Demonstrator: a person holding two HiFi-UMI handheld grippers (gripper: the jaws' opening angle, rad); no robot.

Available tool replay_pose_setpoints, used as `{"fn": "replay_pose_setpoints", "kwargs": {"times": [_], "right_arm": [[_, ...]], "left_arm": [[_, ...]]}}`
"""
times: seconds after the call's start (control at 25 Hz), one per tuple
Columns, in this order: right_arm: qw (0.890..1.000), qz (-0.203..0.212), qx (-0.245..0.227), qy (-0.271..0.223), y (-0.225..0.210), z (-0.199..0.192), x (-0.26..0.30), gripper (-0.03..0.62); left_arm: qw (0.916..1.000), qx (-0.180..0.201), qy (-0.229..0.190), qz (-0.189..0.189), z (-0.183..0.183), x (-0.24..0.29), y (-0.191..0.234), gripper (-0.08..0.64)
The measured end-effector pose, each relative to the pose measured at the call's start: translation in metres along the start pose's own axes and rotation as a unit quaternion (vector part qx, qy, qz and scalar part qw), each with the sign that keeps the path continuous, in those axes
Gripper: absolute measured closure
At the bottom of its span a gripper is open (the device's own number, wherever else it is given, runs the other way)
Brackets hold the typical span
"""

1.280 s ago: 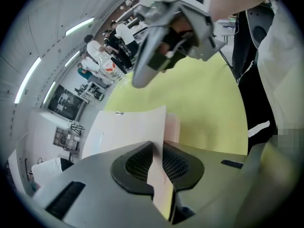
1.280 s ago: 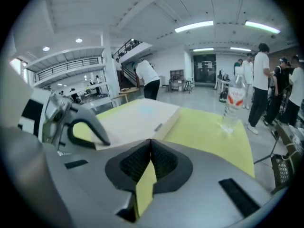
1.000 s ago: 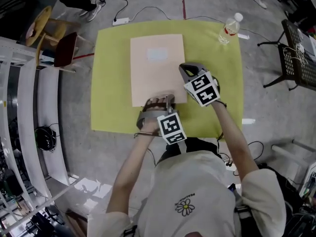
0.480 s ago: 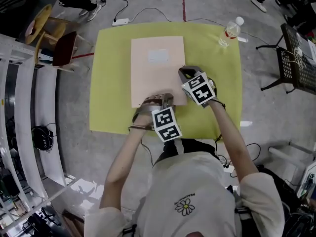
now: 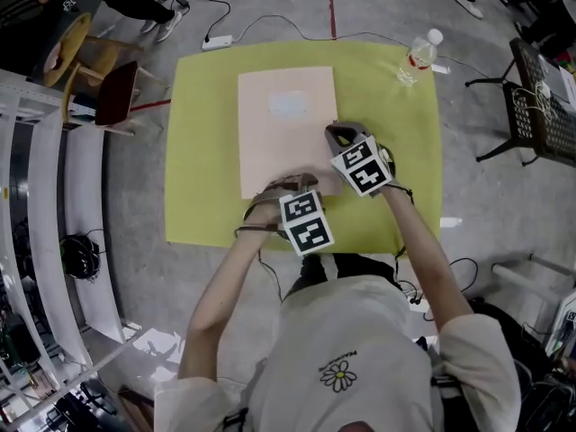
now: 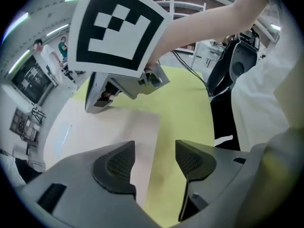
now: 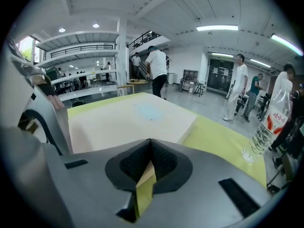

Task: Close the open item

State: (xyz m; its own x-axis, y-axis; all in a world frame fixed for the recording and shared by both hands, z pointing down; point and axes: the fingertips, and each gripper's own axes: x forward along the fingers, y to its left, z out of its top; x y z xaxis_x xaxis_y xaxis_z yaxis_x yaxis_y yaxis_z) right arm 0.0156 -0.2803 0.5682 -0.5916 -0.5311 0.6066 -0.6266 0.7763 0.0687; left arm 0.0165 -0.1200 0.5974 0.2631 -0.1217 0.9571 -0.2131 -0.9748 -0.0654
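Observation:
A flat pale-pink folder (image 5: pixel 286 124) lies closed on the yellow-green tablecloth (image 5: pixel 387 115). My left gripper (image 5: pixel 290 187) sits at the folder's near edge. Its jaws are opening, and between them (image 6: pixel 154 158) I see only the folder's near corner (image 6: pixel 95 127) and cloth below, with nothing touching the pads. My right gripper (image 5: pixel 337 133) rests at the folder's right edge with its fingertips on or just above the cover. In the right gripper view its jaws (image 7: pixel 150 144) are shut tip to tip, with nothing between them, and the folder (image 7: pixel 128 118) stretches out ahead.
A clear water bottle (image 5: pixel 418 55) stands at the cloth's far right corner, also seen from the right gripper (image 7: pixel 270 122). Wooden chairs (image 5: pixel 99 70) and white shelving (image 5: pixel 54 205) are at the left. A black mesh chair (image 5: pixel 540 106) is at the right. Cables (image 5: pixel 270 21) run over the floor behind.
The left gripper has tilted and shifted a little at the folder's near edge. The right gripper and the folder have hardly moved.

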Motion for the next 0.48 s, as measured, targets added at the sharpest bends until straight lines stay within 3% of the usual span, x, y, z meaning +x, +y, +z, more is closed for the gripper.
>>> {"fn": "replay_pose_setpoints", "kwargs": {"times": [0.16, 0.48], "right_arm": [[1.0, 0.003, 0.013, -0.001, -0.0004, -0.0004, 0.0, 0.578], [1.0, -0.001, 0.007, 0.006, -0.0001, 0.0001, 0.0006, 0.578]], "left_arm": [[0.999, 0.03, 0.031, 0.013, -0.0023, 0.0041, -0.0001, 0.293], [0.9997, -0.015, -0.003, -0.017, 0.0008, -0.0014, 0.0078, 0.344]]}}
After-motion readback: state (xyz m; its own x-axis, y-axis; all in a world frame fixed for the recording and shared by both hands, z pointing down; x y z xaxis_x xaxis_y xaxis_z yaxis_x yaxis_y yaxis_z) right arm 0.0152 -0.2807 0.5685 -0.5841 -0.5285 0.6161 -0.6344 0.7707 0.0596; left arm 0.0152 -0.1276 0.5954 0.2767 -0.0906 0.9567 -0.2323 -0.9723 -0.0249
